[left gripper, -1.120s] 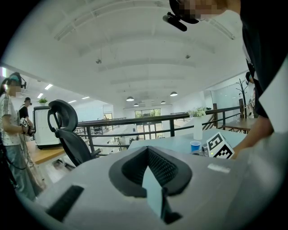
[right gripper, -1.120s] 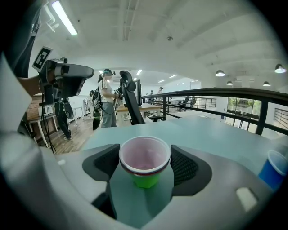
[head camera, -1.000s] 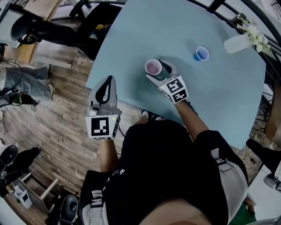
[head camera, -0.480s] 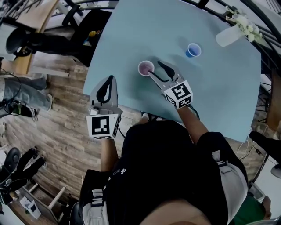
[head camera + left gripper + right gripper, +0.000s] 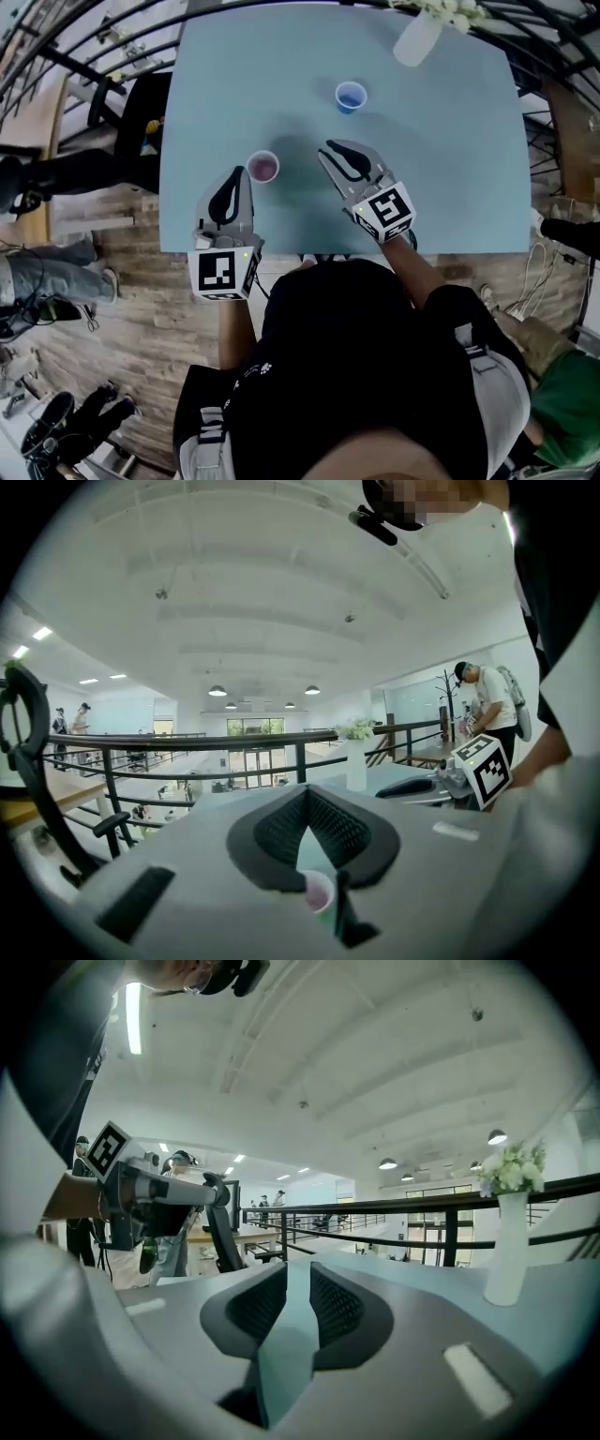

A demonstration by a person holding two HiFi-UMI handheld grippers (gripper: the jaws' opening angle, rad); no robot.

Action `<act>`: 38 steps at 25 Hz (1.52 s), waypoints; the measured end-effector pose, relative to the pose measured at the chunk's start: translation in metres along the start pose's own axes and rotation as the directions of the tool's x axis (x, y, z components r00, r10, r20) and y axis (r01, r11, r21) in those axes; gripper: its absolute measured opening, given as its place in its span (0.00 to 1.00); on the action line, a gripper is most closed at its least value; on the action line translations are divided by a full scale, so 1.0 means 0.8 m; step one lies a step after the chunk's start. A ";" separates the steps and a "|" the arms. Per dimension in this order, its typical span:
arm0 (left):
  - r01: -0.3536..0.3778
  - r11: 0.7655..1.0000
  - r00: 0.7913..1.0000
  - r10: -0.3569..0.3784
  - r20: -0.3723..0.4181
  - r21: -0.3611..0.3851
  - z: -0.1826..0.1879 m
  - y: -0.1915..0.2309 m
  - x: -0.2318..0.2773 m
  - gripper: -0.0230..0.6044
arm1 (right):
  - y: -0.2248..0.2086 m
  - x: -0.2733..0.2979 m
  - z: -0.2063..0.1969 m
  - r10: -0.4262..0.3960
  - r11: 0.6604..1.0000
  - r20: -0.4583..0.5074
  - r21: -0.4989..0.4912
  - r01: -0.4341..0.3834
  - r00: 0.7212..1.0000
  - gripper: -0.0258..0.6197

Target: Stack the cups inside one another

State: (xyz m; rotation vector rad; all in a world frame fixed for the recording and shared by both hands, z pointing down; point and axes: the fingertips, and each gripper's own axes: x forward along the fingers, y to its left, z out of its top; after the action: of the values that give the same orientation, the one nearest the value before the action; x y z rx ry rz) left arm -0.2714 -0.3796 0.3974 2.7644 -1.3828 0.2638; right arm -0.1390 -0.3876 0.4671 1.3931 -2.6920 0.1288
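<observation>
A pink cup stands upright on the light blue table, near its front left. A blue cup stands apart from it, farther back. My left gripper is shut and empty, its tips just left of and short of the pink cup; the left gripper view shows this pink cup low behind the jaws. My right gripper hovers right of the pink cup and below the blue one. Its jaws have just been closing and stand a narrow gap apart with nothing between them.
A white vase with flowers lies near the table's far edge. Black railings ring the table's far and left sides. An office chair and wooden floor sit beyond the left edge. My own body fills the lower middle.
The right gripper has drawn away rightward from the pink cup and its jaws have narrowed. The left gripper has come forward over the table's near edge towards the pink cup.
</observation>
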 end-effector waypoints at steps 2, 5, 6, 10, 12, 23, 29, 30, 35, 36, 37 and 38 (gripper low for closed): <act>0.040 0.999 0.999 -0.040 0.004 0.006 0.005 -0.021 0.016 0.02 | -0.020 -0.020 0.000 -0.046 0.999 0.003 0.002 0.046 0.999 0.17; 0.080 0.997 0.997 -0.080 0.004 0.016 0.012 -0.044 0.032 0.02 | -0.049 -0.041 -0.004 -0.103 0.995 -0.003 0.013 0.103 0.995 0.19; 0.088 0.996 0.996 -0.088 0.003 0.018 0.014 -0.050 0.035 0.02 | -0.057 -0.045 -0.008 -0.116 0.993 -0.009 0.017 0.117 0.993 0.19; 0.097 0.995 0.995 -0.097 0.005 0.007 0.016 -0.060 0.043 0.02 | -0.089 -0.049 -0.020 -0.160 0.986 -0.031 0.036 0.162 0.987 0.21; 0.093 0.996 0.996 -0.093 0.007 -0.001 0.017 -0.061 0.045 0.02 | -0.102 -0.044 -0.024 -0.174 0.984 -0.036 0.043 0.175 0.984 0.23; 0.009 1.000 1.000 -0.009 -0.030 -0.001 0.013 -0.037 0.045 0.02 | -0.150 0.000 -0.062 -0.183 0.982 -0.110 0.032 0.188 0.977 0.38; -0.026 1.000 0.997 0.026 -0.066 -0.005 0.001 -0.021 0.047 0.02 | -0.184 0.017 -0.083 -0.234 0.970 -0.140 0.042 0.241 0.962 0.47; -0.028 1.000 0.998 0.028 -0.064 -0.001 0.002 -0.021 0.048 0.02 | -0.189 0.019 -0.087 -0.234 0.969 -0.147 0.045 0.243 0.961 0.49; -0.040 0.999 0.996 0.040 -0.085 0.005 0.001 -0.012 0.052 0.02 | -0.207 0.037 -0.097 -0.221 0.968 -0.172 0.078 0.237 0.960 0.60; -0.043 0.999 0.995 0.043 -0.090 0.003 0.000 -0.009 0.052 0.02 | -0.209 0.041 -0.099 -0.220 0.968 -0.176 0.079 0.237 0.959 0.60; -0.046 0.999 0.995 0.046 -0.094 0.002 -0.001 -0.008 0.052 0.02 | -0.211 0.043 -0.102 -0.220 0.968 -0.180 0.079 0.237 0.959 0.60; -0.049 0.999 0.994 0.049 -0.098 0.003 -0.002 -0.007 0.051 0.02 | -0.213 0.045 -0.105 -0.220 0.968 -0.184 0.079 0.238 0.958 0.61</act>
State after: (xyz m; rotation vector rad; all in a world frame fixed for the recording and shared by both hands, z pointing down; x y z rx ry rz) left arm -0.2429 -0.4084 0.4065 2.6809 -1.4274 0.3955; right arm -0.0156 -0.5044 0.5592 1.6281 -2.3940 0.3530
